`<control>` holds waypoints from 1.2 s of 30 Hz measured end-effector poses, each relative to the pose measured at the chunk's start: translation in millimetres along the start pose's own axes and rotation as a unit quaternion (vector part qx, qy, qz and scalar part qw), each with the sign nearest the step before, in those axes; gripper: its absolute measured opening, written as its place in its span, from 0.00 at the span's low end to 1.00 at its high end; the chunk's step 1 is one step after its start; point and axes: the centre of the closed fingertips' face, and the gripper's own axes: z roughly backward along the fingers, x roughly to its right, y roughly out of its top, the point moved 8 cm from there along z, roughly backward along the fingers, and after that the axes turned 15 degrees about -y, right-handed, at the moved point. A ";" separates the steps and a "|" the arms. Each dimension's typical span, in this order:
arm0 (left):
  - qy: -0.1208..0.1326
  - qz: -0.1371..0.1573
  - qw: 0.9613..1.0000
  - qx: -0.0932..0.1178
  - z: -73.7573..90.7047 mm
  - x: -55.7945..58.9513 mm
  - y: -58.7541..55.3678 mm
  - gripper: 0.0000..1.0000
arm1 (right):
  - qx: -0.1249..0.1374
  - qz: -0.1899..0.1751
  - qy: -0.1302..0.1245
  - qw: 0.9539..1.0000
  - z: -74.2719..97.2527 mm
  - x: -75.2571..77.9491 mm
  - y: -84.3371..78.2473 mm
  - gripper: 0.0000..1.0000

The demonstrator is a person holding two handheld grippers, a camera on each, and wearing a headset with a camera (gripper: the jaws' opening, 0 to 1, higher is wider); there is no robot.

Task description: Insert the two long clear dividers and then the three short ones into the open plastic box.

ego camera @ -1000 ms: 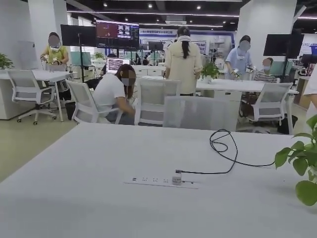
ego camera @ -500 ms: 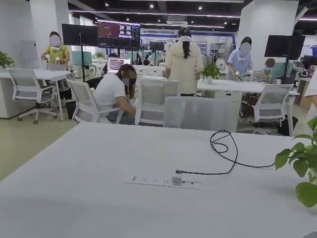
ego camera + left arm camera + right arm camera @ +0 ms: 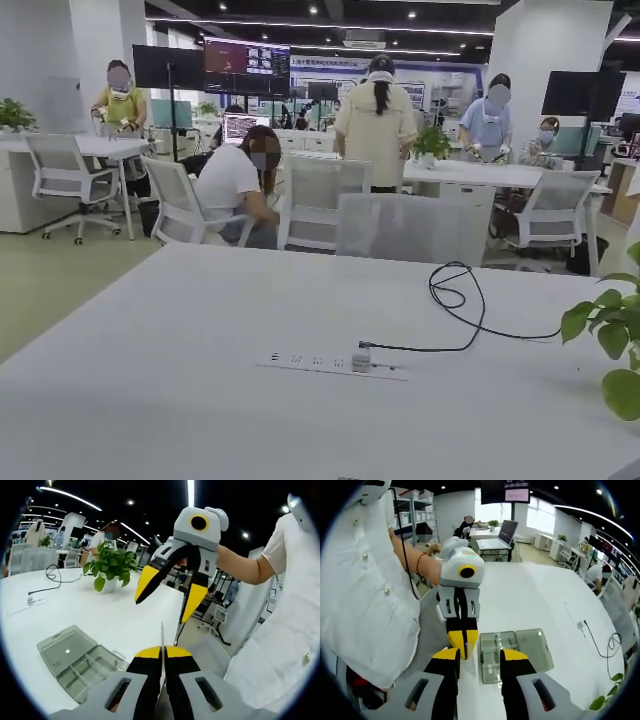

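In the left gripper view my left gripper is shut on a thin clear divider, seen edge-on and sticking up between the yellow tips. Facing it from above, my right gripper has its jaws spread and holds nothing. The open plastic box lies on the white table below and to the left, lid folded back, with divider strips inside. In the right gripper view my right gripper stands open over the box, and the left gripper points toward it, tips together.
The head view faces across the white table at a power strip with a black cable and a potted plant at the right. White chairs and several people at other desks fill the room beyond. The plant stands behind the box.
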 end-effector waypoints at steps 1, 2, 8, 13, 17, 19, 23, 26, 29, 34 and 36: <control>-0.002 -0.002 1.000 0.000 -0.1 0.4 0.4 0.00 | 0.000 -0.001 0.005 1.000 -0.2 -1.4 0.3 0.33; -0.004 -0.005 1.000 0.000 0.1 0.9 0.8 0.00 | 0.000 -0.003 0.009 1.000 -0.4 -2.2 0.4 0.32; -0.013 -0.023 1.000 -0.015 -0.4 3.1 0.9 0.00 | 0.001 -0.011 0.031 0.999 -2.5 -4.5 0.3 0.31; -0.014 -0.029 0.999 -0.018 -0.2 3.7 2.6 0.00 | 0.002 -0.021 0.037 0.999 -2.4 -3.6 -0.2 0.30; -0.015 -0.034 0.999 -0.022 0.0 4.2 3.0 0.00 | 0.000 -0.021 0.047 0.999 -2.0 -6.6 -0.2 0.28; -0.015 -0.037 0.999 -0.025 0.1 4.2 2.8 0.00 | -0.002 -0.019 0.050 0.999 -2.4 -7.9 -0.2 0.27; -0.017 -0.041 0.999 -0.027 -0.2 5.4 3.1 0.00 | -0.004 -0.018 0.063 0.998 -3.4 -11.2 0.4 0.23; -0.017 -0.042 0.999 -0.023 0.9 5.3 4.1 0.00 | -0.013 -0.010 0.070 0.997 -4.9 -14.0 -1.9 0.19; -0.018 -0.044 0.999 -0.023 1.2 6.0 5.1 0.00 | -0.014 -0.012 0.079 0.997 -5.5 -16.2 -3.2 0.15; -0.021 -0.049 0.998 -0.022 1.4 7.0 7.0 0.00 | -0.021 -0.013 0.086 0.996 -6.9 -16.5 -6.2 0.10; -0.021 -0.051 0.998 -0.021 1.4 7.4 8.0 0.00 | -0.022 -0.014 0.090 0.996 -7.4 -16.7 -6.5 0.08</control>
